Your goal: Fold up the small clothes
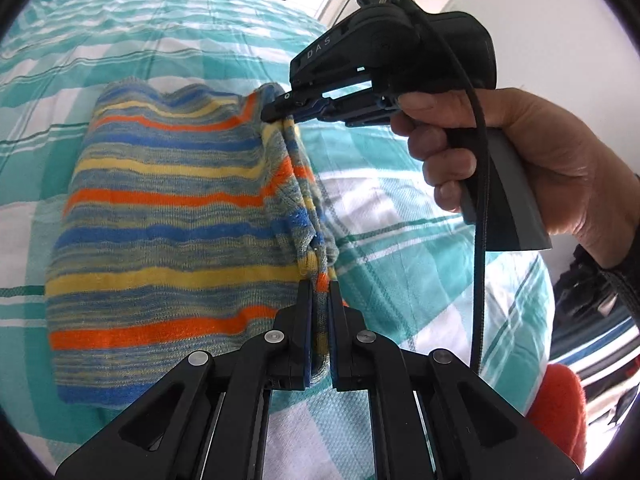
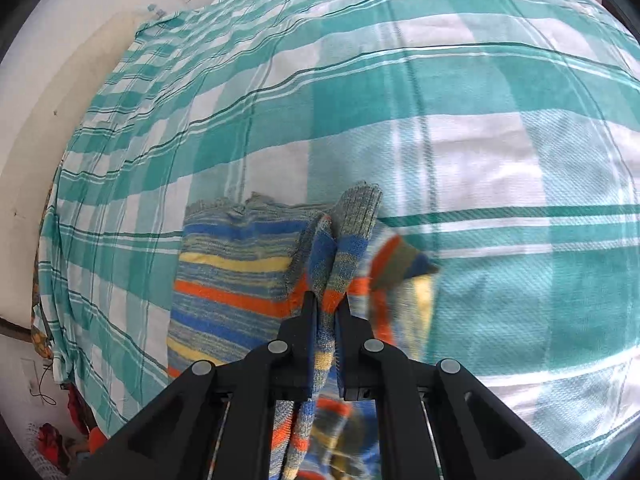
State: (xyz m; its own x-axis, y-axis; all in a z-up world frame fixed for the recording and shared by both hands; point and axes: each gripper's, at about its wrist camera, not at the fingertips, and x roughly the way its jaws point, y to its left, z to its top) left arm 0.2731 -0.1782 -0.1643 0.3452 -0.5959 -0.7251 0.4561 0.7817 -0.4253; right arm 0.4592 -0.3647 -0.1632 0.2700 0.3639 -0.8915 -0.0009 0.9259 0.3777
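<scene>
Your left claw (image 1: pixel 319 292) and right claw (image 2: pixel 327 308) each pinch an edge of the striped knit garment (image 1: pixel 168 208) over the checked bedsheet (image 1: pixel 400 208).

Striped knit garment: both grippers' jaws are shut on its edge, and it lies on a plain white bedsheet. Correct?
Not quite. The sheet is teal-and-white plaid, not plain white, as the right wrist view shows. The rest holds: the left gripper and right gripper are each shut on the edge of the striped knit garment.

Bright, even daylight; both views bulge with dark rounded corners. White checks of the bedspread (image 2: pixel 472 152) glare; the knit's (image 2: pixel 400 264) hanging edge blurs.
</scene>
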